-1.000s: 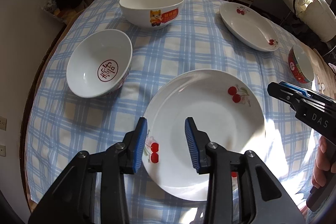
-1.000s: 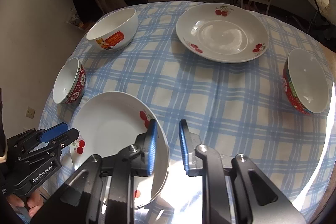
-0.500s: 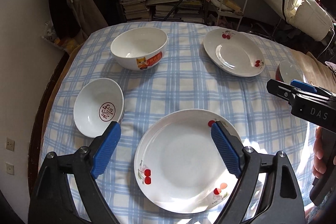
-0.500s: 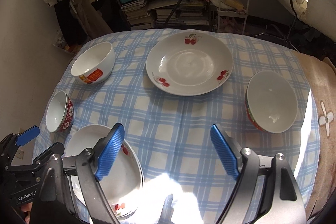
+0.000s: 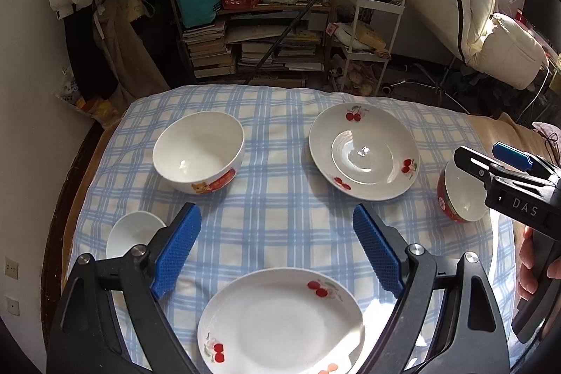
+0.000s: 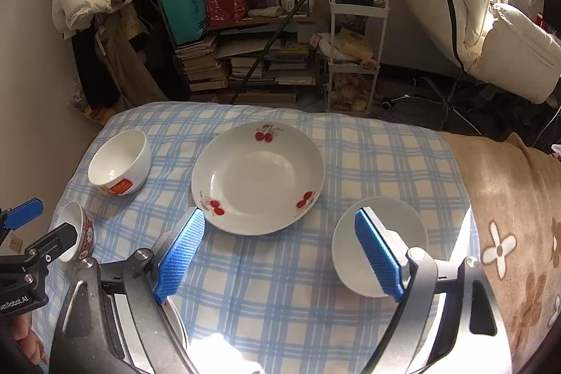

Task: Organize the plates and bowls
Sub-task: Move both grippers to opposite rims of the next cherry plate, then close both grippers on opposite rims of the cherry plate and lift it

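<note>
Both wrist views angled down from above the table [image 5: 280,128], facing the bookshelf [image 6: 245,58], sharing the far cherry plate [image 5: 363,151].

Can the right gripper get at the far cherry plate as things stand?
Probably yes. The right gripper is open and empty, and only bare checked cloth lies between it and the far cherry plate.

Left gripper [image 5: 277,246] and right gripper [image 6: 280,251] gape wide, empty.

both grippers [image 5: 277,251] [image 6: 280,255] now wide apart, off the near plate [image 5: 280,321]
</note>
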